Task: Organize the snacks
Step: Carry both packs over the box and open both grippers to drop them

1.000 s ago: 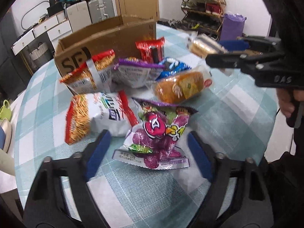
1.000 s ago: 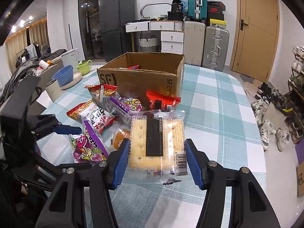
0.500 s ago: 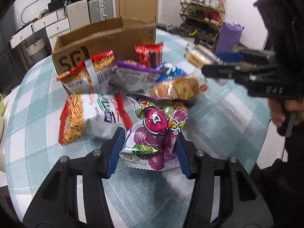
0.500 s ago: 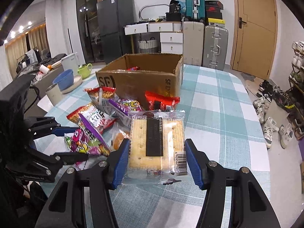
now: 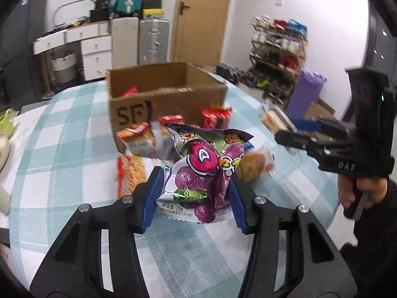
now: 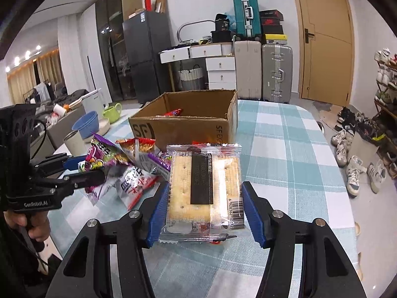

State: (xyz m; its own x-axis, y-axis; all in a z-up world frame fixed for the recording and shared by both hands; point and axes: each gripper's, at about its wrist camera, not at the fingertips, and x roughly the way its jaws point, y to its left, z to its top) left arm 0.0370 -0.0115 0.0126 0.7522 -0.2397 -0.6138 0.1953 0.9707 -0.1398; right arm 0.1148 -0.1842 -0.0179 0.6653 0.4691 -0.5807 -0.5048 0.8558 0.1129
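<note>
My left gripper point(image 5: 196, 202) is shut on a purple candy bag point(image 5: 201, 173) and holds it lifted above the checked table point(image 5: 62, 149). It shows in the right wrist view as the purple bag point(image 6: 104, 159) in the left gripper point(image 6: 82, 168). My right gripper point(image 6: 204, 211) is shut on a clear cracker pack point(image 6: 203, 188), held above the table in front of the open cardboard box point(image 6: 188, 121). The box point(image 5: 163, 94) holds a red packet point(image 5: 130, 90). Several snack packets point(image 5: 139, 139) lie before the box.
A bread roll pack point(image 5: 253, 165) and noodle packet point(image 5: 130, 173) lie near the held bag. Bowls and a cup point(image 6: 74, 139) stand past the table's left side. Suitcases, drawers and a shoe rack stand behind.
My left gripper closed on the purple candy bag and lifted it off the table toward the box. My right gripper kept the cracker pack almost still.
</note>
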